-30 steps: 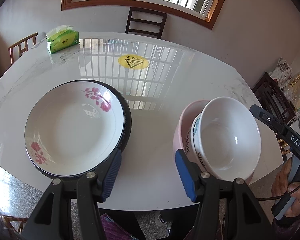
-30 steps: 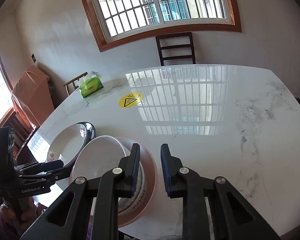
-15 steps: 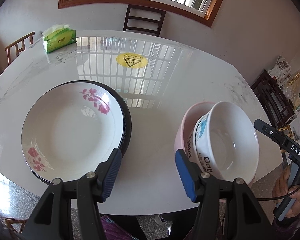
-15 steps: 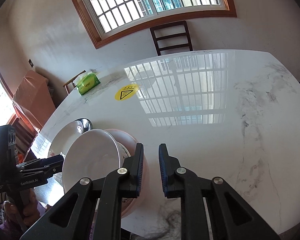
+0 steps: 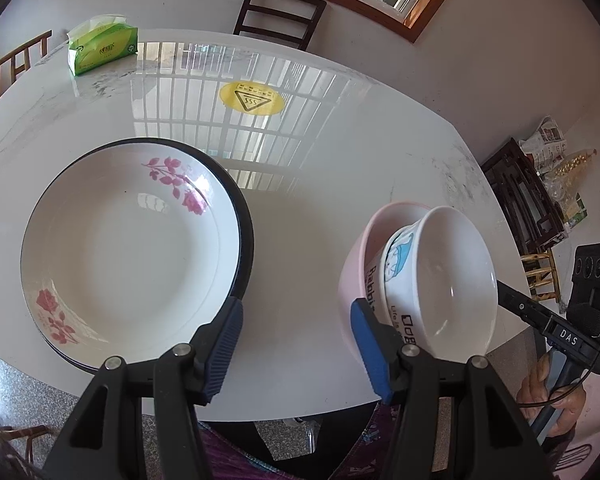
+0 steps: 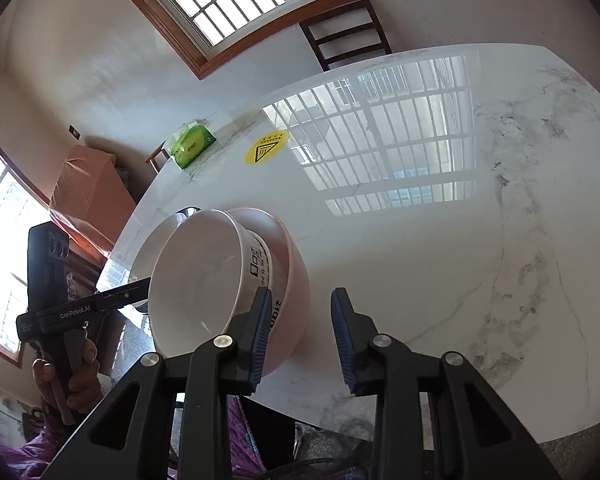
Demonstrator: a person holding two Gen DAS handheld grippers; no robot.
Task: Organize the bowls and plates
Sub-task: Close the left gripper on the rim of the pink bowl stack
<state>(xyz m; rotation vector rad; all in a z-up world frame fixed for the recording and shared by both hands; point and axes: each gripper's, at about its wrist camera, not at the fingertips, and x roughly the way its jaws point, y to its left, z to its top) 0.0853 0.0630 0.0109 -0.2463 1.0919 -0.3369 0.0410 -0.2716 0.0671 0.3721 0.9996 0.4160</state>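
In the left wrist view, the left claw [image 5: 296, 344] has its blue-padded fingers wide apart, holding nothing, low in the frame over the near edge of the white marble counter [image 5: 380, 140]. At centre left lies a white floral plate [image 5: 128, 248] stacked on a black-rimmed plate [image 5: 247, 232]; the claw's left finger overlaps their near rim, though contact cannot be told. At lower right a white printed bowl [image 5: 448, 280] sits tilted inside a pink bowl [image 5: 356, 264], close to the counter's near edge. A green tissue pack [image 5: 102, 44] lies at upper left and a yellow warning sticker [image 5: 252, 98] at upper centre.

In the right wrist view, the right claw [image 6: 300, 336] is parted, gripping nothing; its left finger lies against the pink bowl's [image 6: 296, 276] outer wall in the frame, the right finger over bare counter [image 6: 500, 200]. The white bowl [image 6: 196, 276] leans toward the left of the frame.
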